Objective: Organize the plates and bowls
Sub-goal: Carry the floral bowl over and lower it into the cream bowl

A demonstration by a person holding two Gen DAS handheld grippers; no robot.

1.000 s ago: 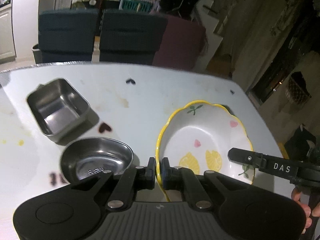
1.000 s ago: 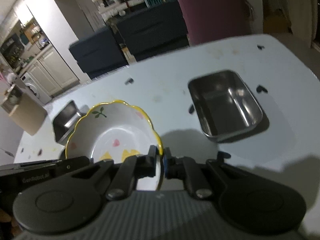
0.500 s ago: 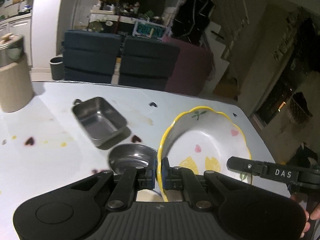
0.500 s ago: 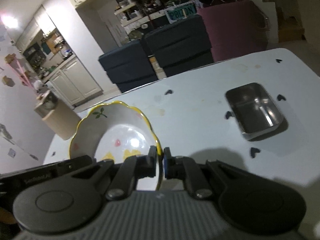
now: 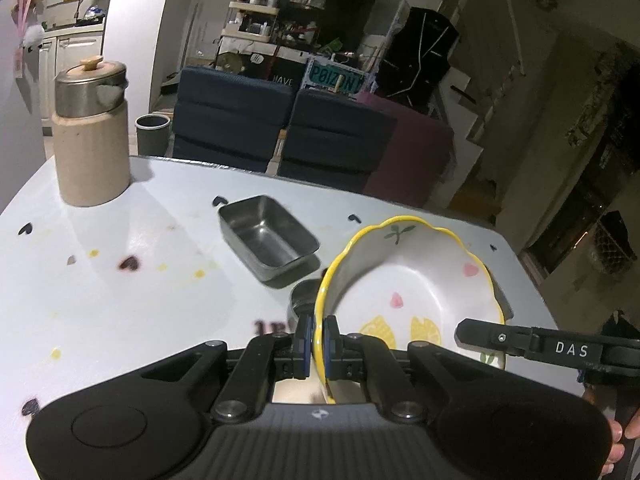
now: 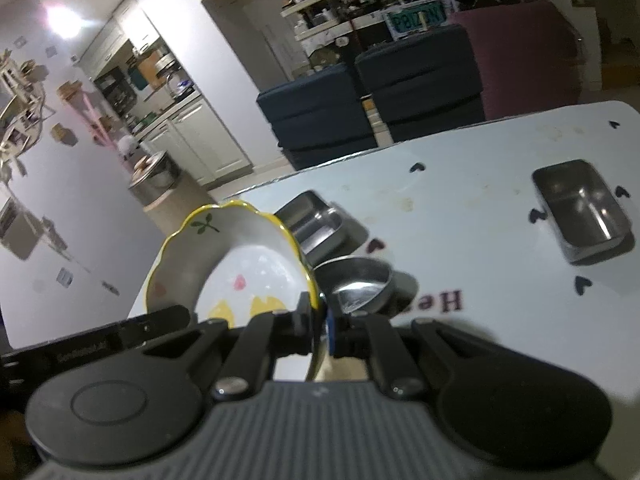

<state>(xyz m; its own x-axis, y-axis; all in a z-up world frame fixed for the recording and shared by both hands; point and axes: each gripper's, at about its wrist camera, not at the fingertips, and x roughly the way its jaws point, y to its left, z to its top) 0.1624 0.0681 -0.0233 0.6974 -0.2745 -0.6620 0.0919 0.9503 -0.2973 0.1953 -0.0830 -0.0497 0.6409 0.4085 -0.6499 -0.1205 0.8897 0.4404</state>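
A white ceramic bowl [image 5: 416,280] with a yellow scalloped rim and lemon pattern is held up above the table by both grippers. My left gripper [image 5: 316,344] is shut on its left rim. My right gripper [image 6: 318,322] is shut on the bowl's [image 6: 240,256] right rim. A round steel bowl [image 6: 356,284] sits on the table just below and beyond it; only its edge [image 5: 302,300] shows in the left wrist view. A rectangular steel tray [image 5: 268,236] lies behind it, also in the right wrist view [image 6: 316,220].
A second rectangular steel tray [image 6: 580,208] lies at the table's far right. A beige canister with a steel lid [image 5: 90,136] stands at the far left corner. The white table [image 5: 120,280] has heart stickers. Dark chairs [image 5: 280,128] stand beyond the far edge.
Both grippers have lifted the ceramic bowl higher off the table and pulled back; the table and steel dishes look farther away, and the canister has come into view.
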